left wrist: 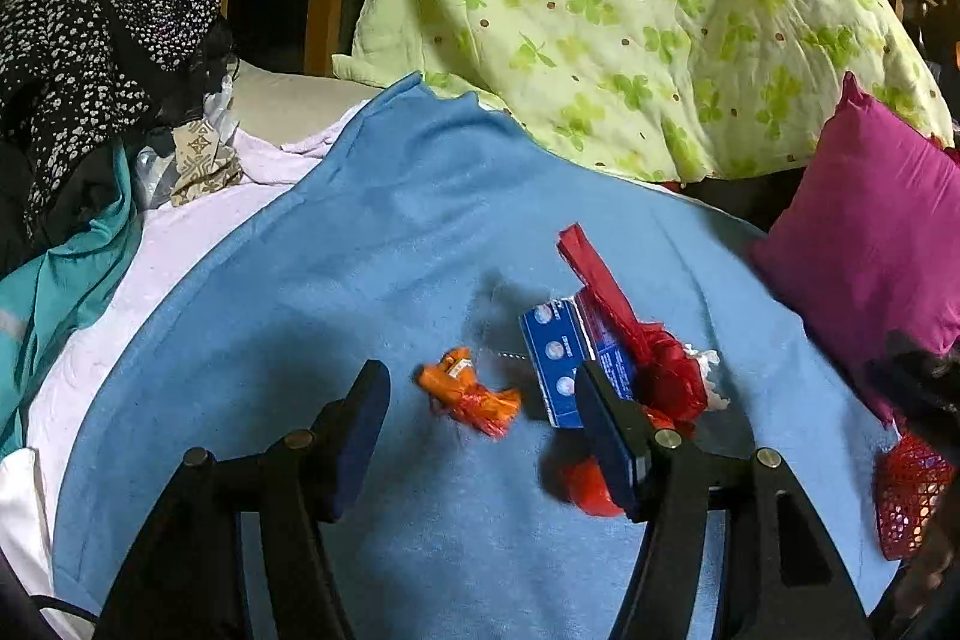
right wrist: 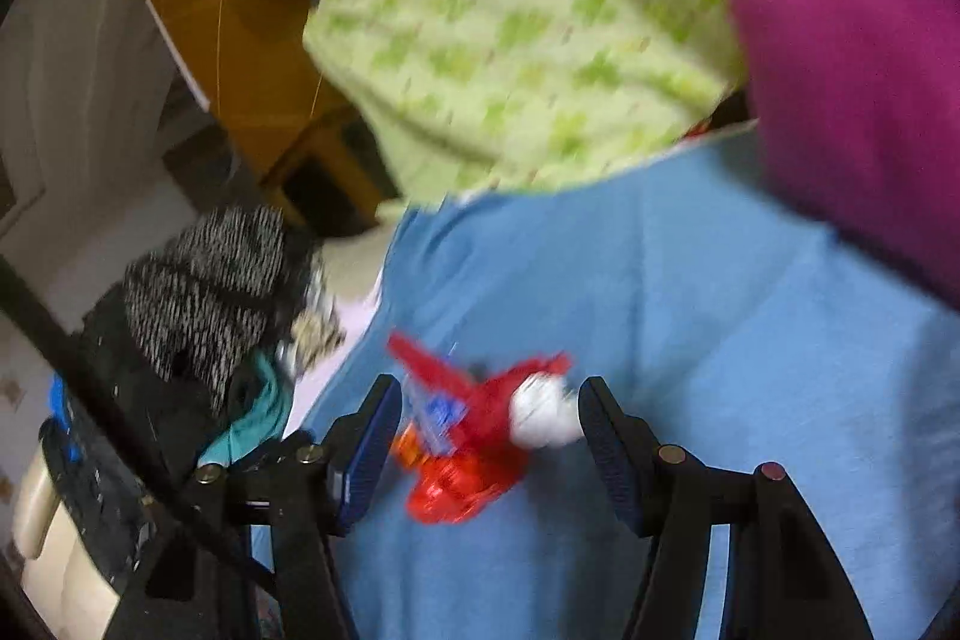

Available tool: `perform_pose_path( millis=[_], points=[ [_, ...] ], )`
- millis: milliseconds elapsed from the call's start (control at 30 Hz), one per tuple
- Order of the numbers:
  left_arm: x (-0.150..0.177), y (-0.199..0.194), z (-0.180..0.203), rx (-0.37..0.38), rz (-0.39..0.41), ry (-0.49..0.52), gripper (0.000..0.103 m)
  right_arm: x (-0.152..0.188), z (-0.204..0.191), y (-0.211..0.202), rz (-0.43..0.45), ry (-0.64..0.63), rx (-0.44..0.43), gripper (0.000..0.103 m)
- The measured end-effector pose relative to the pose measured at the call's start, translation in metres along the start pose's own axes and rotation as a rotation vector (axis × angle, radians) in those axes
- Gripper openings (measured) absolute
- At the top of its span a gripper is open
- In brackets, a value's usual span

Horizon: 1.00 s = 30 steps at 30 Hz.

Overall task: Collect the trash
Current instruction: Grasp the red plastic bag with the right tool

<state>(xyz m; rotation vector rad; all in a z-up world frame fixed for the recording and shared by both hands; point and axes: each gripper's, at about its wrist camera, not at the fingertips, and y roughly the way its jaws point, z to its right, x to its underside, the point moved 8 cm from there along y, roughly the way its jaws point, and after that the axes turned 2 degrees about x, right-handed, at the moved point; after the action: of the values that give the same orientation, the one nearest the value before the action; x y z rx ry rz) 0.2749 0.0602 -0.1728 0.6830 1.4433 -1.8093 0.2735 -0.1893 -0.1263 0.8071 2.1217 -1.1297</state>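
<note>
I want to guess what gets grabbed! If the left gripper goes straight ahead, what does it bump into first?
Probably the crumpled orange wrapper, lying on the blue blanket just ahead between the open left gripper fingers. Depth is hard to judge.

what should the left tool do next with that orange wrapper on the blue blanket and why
Probably ease the left tool forward and down until its fingers straddle the orange wrapper, then close. The tool is open and empty, and the wrapper lies loose on the blue blanket just ahead, between the fingertips. It sits apart from the blue box and red bag, so it can likely be pinched alone.
</note>
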Motion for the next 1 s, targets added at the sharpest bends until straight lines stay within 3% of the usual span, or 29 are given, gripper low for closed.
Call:
perform_pose_path(
  millis=[100,200,267,367,567,733,1000],
  points=[
    [0.000,0.001,-0.001,-0.033,0.011,0.039,0.065,0.014,-0.010,0.038,-0.092,0.021,-0.053,0.065],
    [0.004,0.012,0.000,0.024,-0.052,0.027,0.065,0.018,-0.015,0.073,-0.152,0.019,-0.061,0.065],
    [0.006,0.021,0.000,0.039,-0.085,0.024,0.065,0.021,-0.015,0.093,-0.185,0.028,-0.063,0.056],
    [0.003,0.028,0.006,0.079,-0.101,0.030,0.065,0.029,-0.006,0.122,-0.253,0.055,-0.011,0.046],
    [0.004,0.044,0.017,0.136,-0.130,0.047,0.067,0.039,0.013,0.160,-0.327,0.105,0.069,0.044],
    [0.007,0.054,0.024,0.202,-0.151,0.044,0.067,0.045,0.014,0.163,-0.336,0.071,0.080,0.024],
    [0.004,0.071,0.045,0.219,-0.148,0.080,0.067,0.035,0.026,0.117,-0.286,0.106,0.060,0.020]
  ],
)
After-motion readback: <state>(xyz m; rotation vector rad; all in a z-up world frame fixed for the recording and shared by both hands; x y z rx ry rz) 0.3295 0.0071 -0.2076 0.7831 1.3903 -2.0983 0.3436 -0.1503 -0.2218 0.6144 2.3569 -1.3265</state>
